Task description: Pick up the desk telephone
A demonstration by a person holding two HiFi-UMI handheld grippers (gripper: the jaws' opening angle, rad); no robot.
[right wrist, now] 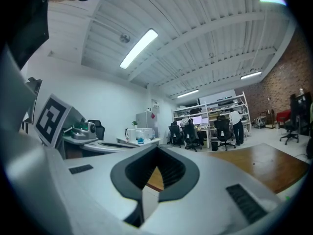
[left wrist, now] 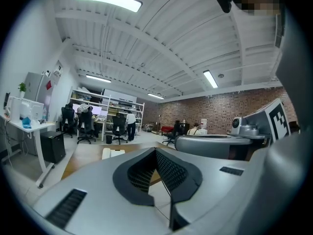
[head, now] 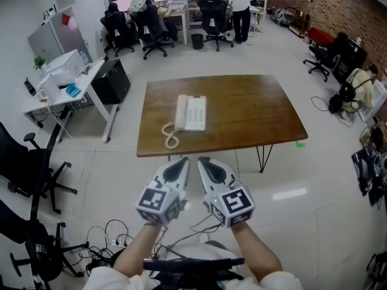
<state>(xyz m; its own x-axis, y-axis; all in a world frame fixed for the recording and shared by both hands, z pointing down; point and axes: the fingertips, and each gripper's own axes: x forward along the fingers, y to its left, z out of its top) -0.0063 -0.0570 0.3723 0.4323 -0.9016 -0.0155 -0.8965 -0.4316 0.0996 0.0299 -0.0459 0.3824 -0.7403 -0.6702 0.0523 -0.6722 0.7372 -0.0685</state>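
A white desk telephone (head: 191, 112) lies on the brown wooden table (head: 254, 110), handset on its left, with its coiled cord (head: 171, 136) trailing toward the near edge. Both grippers hover side by side over the floor, short of the table's near edge. My left gripper (head: 182, 161) and right gripper (head: 204, 161) are both shut with nothing in them. In the left gripper view the phone (left wrist: 113, 153) shows just beyond the shut left gripper (left wrist: 155, 151). The right gripper view has its shut gripper (right wrist: 157, 149) facing the table (right wrist: 266, 164); the phone is hidden there.
A white side desk (head: 63, 83) with a printer and a black cabinet (head: 112, 81) stand to the left. Office chairs (head: 30, 168) and floor cables (head: 103, 240) are at the near left. People sit and stand at desks (head: 181, 8) behind. Chairs line the brick wall (head: 338, 53) on the right.
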